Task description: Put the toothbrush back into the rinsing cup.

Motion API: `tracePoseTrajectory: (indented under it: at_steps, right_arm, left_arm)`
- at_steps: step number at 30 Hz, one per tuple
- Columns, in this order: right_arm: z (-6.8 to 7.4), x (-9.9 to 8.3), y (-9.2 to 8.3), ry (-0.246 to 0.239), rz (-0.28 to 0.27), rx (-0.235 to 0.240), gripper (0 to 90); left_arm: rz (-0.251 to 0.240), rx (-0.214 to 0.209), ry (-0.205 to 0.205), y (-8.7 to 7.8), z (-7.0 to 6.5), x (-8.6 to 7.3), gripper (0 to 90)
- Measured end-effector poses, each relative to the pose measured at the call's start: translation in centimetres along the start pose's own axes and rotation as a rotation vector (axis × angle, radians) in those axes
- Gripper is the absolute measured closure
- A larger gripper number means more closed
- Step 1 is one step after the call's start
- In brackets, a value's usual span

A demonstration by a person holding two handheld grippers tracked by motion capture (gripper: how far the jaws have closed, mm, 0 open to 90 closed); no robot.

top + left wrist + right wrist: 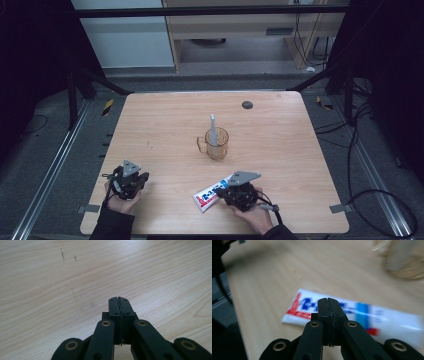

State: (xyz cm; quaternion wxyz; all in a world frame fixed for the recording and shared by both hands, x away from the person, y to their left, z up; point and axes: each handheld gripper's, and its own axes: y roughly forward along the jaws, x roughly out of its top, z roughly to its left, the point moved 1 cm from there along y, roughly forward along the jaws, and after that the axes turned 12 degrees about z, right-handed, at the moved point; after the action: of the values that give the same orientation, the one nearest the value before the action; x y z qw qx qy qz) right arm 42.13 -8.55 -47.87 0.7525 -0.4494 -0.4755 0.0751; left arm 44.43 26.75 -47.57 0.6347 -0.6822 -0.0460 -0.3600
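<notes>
Both sets of fingers are pressed shut, holding nothing. My right gripper hangs over the toothpaste tube lying flat on the bench; my left gripper is over bare wood, well apart.

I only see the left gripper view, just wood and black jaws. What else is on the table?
Observer: A white toothpaste tube lies by the right gripper.
Operator: Is it grabbing it?
Observer: No, the right gripper's jaws are shut with nothing between them, above the tube.
Operator: Anything else?
Observer: An amber cup stands mid-table with a toothbrush upright inside.
</notes>
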Motion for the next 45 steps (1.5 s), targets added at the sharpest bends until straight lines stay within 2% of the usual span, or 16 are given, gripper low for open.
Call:
tracePoseTrajectory:
  at_steps: [3,6,10,14,21,23,27,31,45]
  right_arm:
    - [-2.2,0.5,-1.5,0.056,-0.046,-0.038,89.7]
    - [-4.4,0.8,-1.9,0.091,-0.057,-0.088,89.9]
    - [-6.6,1.1,-1.4,0.126,-0.041,-0.113,89.9]
    - [-7.6,1.3,-0.5,0.134,-0.018,-0.116,90.0]
    - [-7.6,1.3,0.8,0.115,0.034,-0.112,90.0]
    - [-7.7,1.2,0.8,0.106,0.034,-0.108,90.0]
    - [-7.4,1.1,0.6,0.1,0.042,-0.094,90.0]
    - [-7.1,1.0,0.4,0.074,0.056,-0.106,90.0]
    - [-6.1,-0.1,-0.9,0.064,0.073,-0.083,90.0]
  left_arm:
    - [0.006,-0.002,0.001,0.1,0.0,0.1,89.8]
    - [0.012,0.001,0.004,0.2,0.0,0.1,89.8]
    - [0.013,0.003,0.005,0.2,0.1,0.1,89.7]
    - [0.016,0.005,0.006,0.3,0.2,0.1,89.8]
    - [0.02,0.005,0.007,0.4,0.3,0.2,89.8]
    - [0.021,0.004,0.007,0.4,0.3,0.2,89.7]
    - [0.021,0.002,0.009,0.4,0.3,0.2,89.8]
    - [0.018,0.005,0.011,0.3,0.3,0.1,89.8]
    - [0.02,0.003,0.015,0.2,0.4,0.1,89.8]
